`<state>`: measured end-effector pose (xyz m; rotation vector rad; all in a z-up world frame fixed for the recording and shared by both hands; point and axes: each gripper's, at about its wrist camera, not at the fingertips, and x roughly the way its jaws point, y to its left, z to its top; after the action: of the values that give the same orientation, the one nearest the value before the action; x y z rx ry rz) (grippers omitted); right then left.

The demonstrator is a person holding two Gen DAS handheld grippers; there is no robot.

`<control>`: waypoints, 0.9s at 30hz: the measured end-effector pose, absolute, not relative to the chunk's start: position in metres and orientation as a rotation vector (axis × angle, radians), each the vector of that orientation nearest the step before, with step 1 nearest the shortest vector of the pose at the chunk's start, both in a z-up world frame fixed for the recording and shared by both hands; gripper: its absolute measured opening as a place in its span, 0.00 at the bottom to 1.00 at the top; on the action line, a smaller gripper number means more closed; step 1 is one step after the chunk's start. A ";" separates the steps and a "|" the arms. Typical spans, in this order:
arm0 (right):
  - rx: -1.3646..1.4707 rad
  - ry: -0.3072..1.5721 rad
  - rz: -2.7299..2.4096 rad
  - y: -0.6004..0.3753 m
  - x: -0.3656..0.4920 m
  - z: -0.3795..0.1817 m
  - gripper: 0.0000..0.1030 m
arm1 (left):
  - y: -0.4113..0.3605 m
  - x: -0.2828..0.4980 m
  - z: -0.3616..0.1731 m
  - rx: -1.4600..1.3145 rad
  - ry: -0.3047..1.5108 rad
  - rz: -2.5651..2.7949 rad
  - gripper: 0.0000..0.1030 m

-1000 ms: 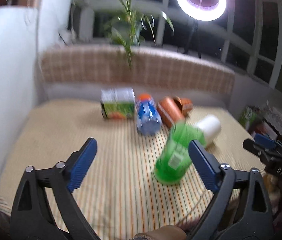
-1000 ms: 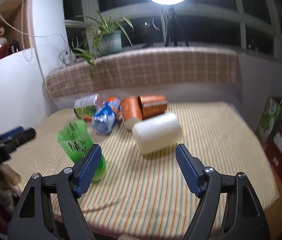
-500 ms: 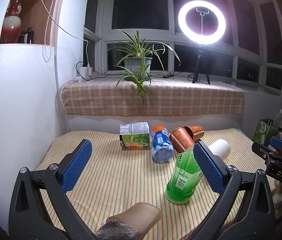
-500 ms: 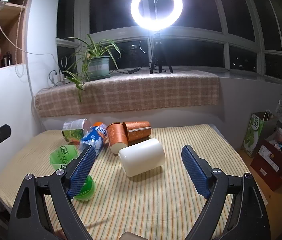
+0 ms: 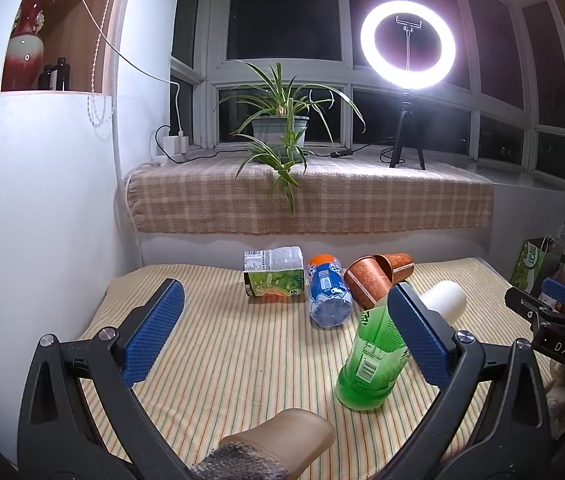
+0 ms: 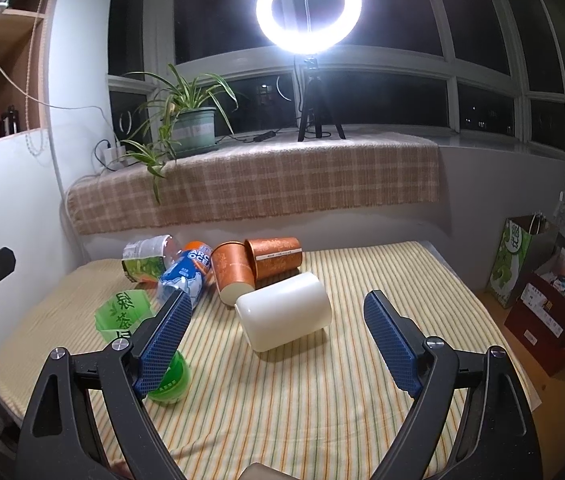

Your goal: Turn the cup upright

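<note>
A white cup (image 6: 284,317) lies on its side on the striped table, also in the left wrist view (image 5: 444,301). Two orange cups (image 6: 256,264) lie tipped behind it, seen too in the left wrist view (image 5: 374,280). A green cut bottle (image 5: 374,360) stands near the front left, also in the right wrist view (image 6: 130,320). My right gripper (image 6: 278,340) is open, just short of the white cup. My left gripper (image 5: 282,332) is open and empty above the table's left side.
A blue bottle (image 5: 327,296) and a green-labelled cut bottle (image 5: 274,276) lie at the back. The striped table (image 6: 322,400) ends at a wall on the left. Boxes and a green bag (image 6: 518,264) stand on the floor at the right.
Both grippers have pulled back and tilted upward, so the objects sit lower and smaller in view. The objects themselves have not moved. Both grippers stay open.
</note>
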<state>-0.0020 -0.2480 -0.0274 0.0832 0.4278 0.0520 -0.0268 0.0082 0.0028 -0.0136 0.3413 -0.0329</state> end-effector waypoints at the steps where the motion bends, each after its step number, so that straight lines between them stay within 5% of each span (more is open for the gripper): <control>1: 0.084 0.429 0.052 -0.248 -0.001 -0.028 0.85 | 0.009 -0.026 0.003 -0.013 0.342 -0.032 1.00; 27: 0.091 0.469 0.056 -0.246 0.004 -0.036 0.85 | 0.011 -0.019 -0.002 -0.008 0.356 -0.027 1.00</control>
<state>0.0038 -0.2455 -0.0362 0.0906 0.4688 0.0558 -0.0195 0.0114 -0.0022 -0.0078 0.3565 -0.0274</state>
